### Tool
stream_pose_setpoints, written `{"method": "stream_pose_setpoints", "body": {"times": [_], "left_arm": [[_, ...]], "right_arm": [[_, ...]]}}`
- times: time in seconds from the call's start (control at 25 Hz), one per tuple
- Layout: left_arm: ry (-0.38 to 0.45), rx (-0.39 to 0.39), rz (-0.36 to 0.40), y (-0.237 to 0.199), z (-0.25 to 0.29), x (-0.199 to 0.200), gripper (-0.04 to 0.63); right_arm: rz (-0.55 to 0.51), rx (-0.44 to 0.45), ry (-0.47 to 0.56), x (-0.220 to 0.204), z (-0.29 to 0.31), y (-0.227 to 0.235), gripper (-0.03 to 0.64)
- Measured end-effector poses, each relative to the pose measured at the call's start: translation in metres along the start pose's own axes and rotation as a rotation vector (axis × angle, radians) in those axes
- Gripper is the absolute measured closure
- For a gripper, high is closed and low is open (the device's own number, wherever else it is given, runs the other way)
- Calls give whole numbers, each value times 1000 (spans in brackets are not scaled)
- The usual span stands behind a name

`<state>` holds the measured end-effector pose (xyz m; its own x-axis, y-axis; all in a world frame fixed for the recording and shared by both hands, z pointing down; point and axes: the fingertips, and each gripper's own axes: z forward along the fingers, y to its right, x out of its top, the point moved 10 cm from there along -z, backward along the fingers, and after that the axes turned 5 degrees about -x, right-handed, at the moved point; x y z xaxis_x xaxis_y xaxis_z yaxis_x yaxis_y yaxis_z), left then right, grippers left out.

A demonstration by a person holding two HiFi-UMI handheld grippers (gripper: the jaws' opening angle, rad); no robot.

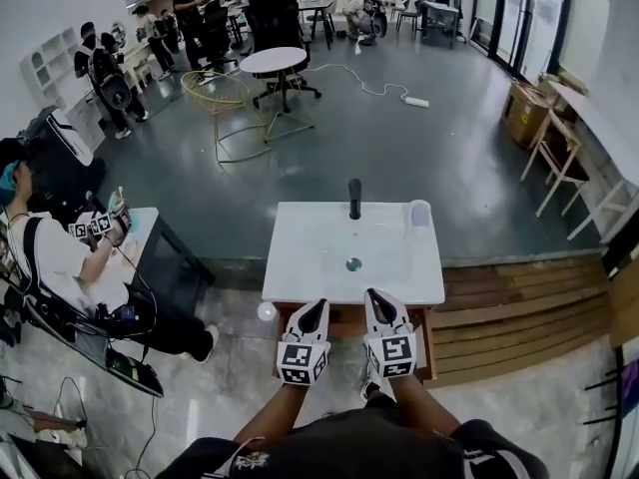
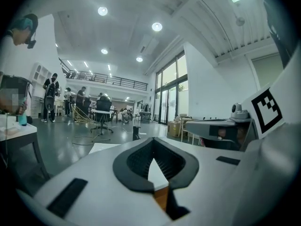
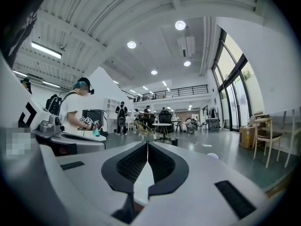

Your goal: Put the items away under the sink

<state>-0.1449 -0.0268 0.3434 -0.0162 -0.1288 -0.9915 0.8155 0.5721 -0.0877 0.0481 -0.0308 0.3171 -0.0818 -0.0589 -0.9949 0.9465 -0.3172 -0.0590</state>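
Note:
A white sink counter (image 1: 300, 238) stands in front of me on a wooden cabinet (image 1: 345, 323), with a black faucet (image 1: 354, 198) at its far edge and a drain (image 1: 352, 264) in the middle. A pale cup (image 1: 420, 213) sits on its far right corner. My left gripper (image 1: 317, 305) and right gripper (image 1: 372, 294) hover side by side at the counter's near edge, both shut and empty. In the left gripper view the left gripper's (image 2: 153, 141) jaws meet with nothing between them. In the right gripper view the right gripper (image 3: 147, 143) shows the same, with the cup (image 3: 212, 156) ahead on the right.
A small round white object (image 1: 266, 311) lies on the floor left of the cabinet. A wooden deck (image 1: 519, 307) runs along the right. At the left a person (image 1: 60, 257) with grippers works at a dark table (image 1: 160, 242). Chairs and a round table (image 1: 273, 61) stand farther back.

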Motion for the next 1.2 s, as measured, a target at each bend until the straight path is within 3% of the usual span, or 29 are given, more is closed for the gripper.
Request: {"method": "stream_pose_setpoints", "body": {"times": [0.28, 0.48, 0.88, 1.2], "left_arm": [[55, -30, 27, -6, 64, 21, 588], [31, 23, 11, -14, 105, 25, 589], [-23, 28, 31, -3, 178, 26, 588], [-59, 35, -46, -1, 213, 24, 589]], "right_arm": [[9, 59, 25, 18, 66, 44, 594], [29, 86, 40, 25, 101, 73, 594], [108, 114, -7, 6, 135, 134, 594], [178, 112, -24, -4, 157, 164, 594]]}}
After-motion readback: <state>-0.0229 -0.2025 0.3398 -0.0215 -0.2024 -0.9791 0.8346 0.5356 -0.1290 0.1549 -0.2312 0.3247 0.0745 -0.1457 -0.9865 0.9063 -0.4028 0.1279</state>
